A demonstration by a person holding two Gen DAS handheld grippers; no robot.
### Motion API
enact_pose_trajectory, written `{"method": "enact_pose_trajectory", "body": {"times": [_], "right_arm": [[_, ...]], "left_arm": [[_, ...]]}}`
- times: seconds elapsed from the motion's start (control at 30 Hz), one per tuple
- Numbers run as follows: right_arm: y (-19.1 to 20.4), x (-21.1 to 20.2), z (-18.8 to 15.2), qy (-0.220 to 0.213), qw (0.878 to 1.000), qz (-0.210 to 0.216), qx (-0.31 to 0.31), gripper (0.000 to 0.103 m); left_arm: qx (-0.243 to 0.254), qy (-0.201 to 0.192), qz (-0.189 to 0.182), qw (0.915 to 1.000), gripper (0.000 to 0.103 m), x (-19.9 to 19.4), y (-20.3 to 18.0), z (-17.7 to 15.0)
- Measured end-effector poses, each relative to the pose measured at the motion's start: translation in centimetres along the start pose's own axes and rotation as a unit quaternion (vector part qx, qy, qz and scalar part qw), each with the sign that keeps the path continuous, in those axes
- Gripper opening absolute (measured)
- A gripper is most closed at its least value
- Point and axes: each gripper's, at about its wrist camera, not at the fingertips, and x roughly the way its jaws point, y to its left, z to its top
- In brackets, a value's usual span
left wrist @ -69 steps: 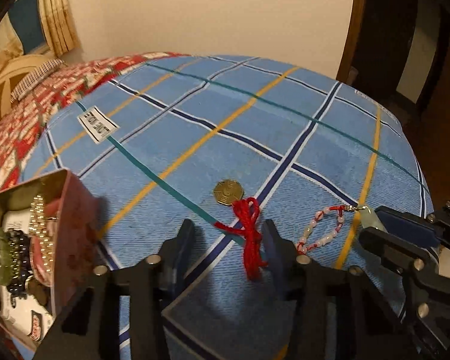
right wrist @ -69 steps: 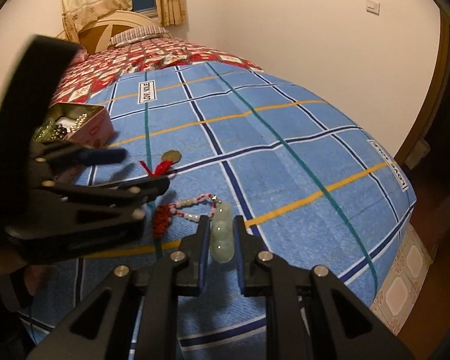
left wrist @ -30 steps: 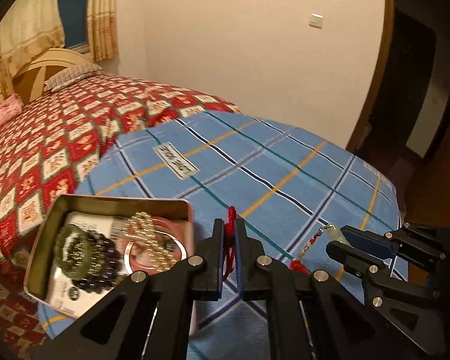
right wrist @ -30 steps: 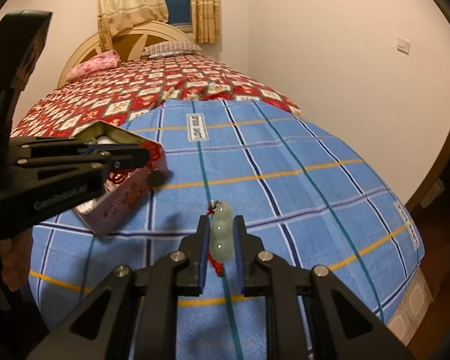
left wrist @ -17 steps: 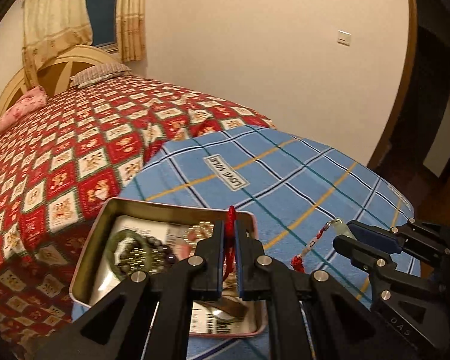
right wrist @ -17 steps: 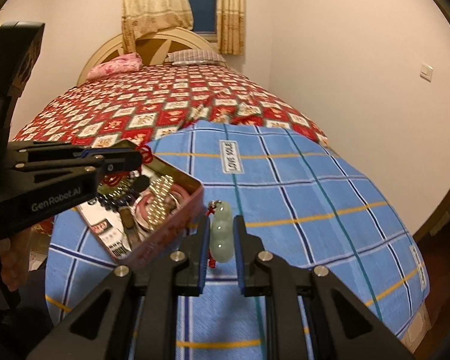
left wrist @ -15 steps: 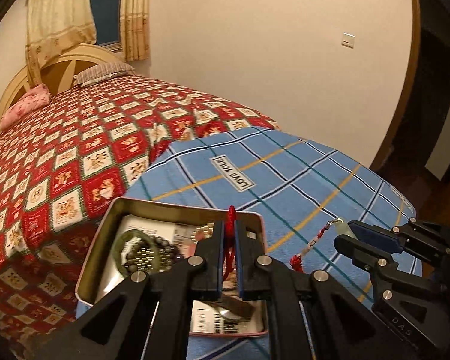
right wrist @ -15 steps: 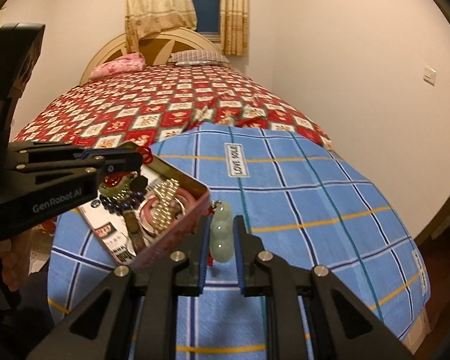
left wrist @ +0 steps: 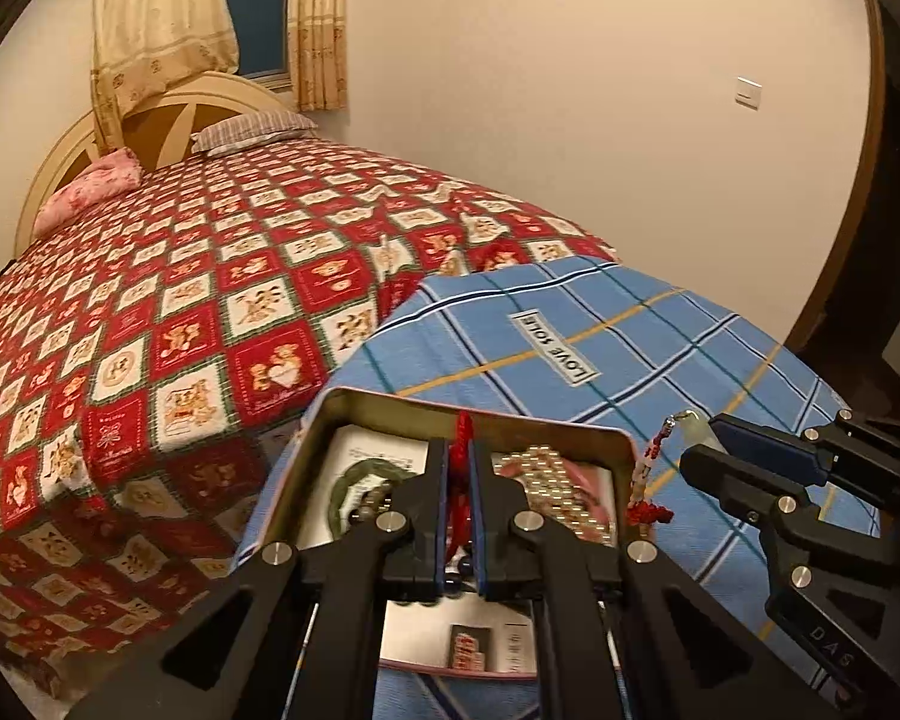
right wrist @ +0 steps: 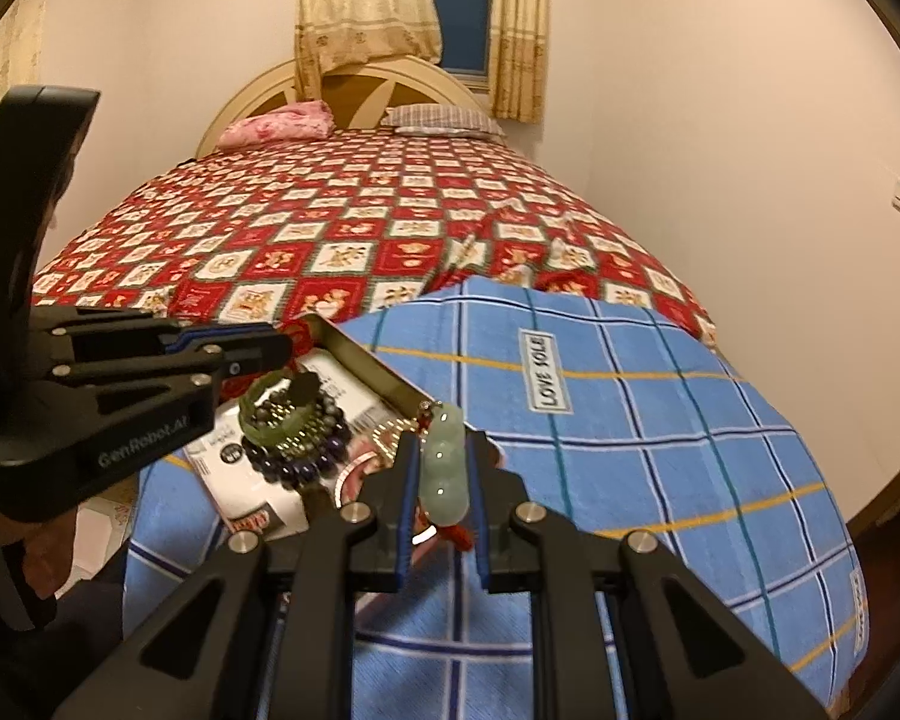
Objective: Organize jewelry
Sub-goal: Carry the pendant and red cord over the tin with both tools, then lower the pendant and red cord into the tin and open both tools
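Left hand-held gripper (left wrist: 461, 498) now above tin (left wrist: 480, 417)

Black hand-held gripper (right wrist: 443, 480), blue pads (right wrist: 408, 480), silver screws ("GenRobot.AI" lettering).

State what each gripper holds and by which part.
Left gripper: red cord charm, pinched by its cord. Right gripper: pale green jade pendant, clamped across its bead body.
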Motion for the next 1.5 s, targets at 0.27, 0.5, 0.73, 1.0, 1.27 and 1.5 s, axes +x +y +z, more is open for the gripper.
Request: {"method": "enact_pose_trajectory", "body": {"times": [0.27, 0.5, 0.73, 1.0, 1.27, 1.5], "right_arm": [[1.5, 2.5, 0.9, 0.003, 1.000, 0.021, -0.013, 0.017], [2.1, 4.7, 0.1, 0.022, 0.999, 0.033, -0.023, 0.018], [2.1, 4.4, -1.0, 0.023, 0.999, 0.015, -0.035, 0.057], [1.8, 3.3, -1.3, 0.019, 0.999, 0.011, -0.029, 0.059], [2.2, 1.6, -1.5, 0.007, 1.000, 0.005, -0.030, 0.067], [1.8, -0.9, -1.9, -0.007, 1.000, -0.011, -0.016, 0.074]], "left_arm": [[-0.008, 0.007, 0.018, 0.9998, 0.005, 1.1, 1.8, -0.3], [-0.007, 0.034, 0.007, 0.9994, 0.010, 2.4, 1.8, -1.1], [-0.032, 0.016, 0.024, 0.9991, 0.067, 1.5, 2.7, -1.5], [-0.032, 0.015, 0.031, 0.9989, 0.067, 0.5, 2.9, -1.6], [-0.033, 0.010, 0.031, 0.9989, 0.067, -0.9, 2.7, -1.8], [-0.020, -0.003, 0.023, 0.9995, 0.067, -3.4, 1.3, -2.1]]}}
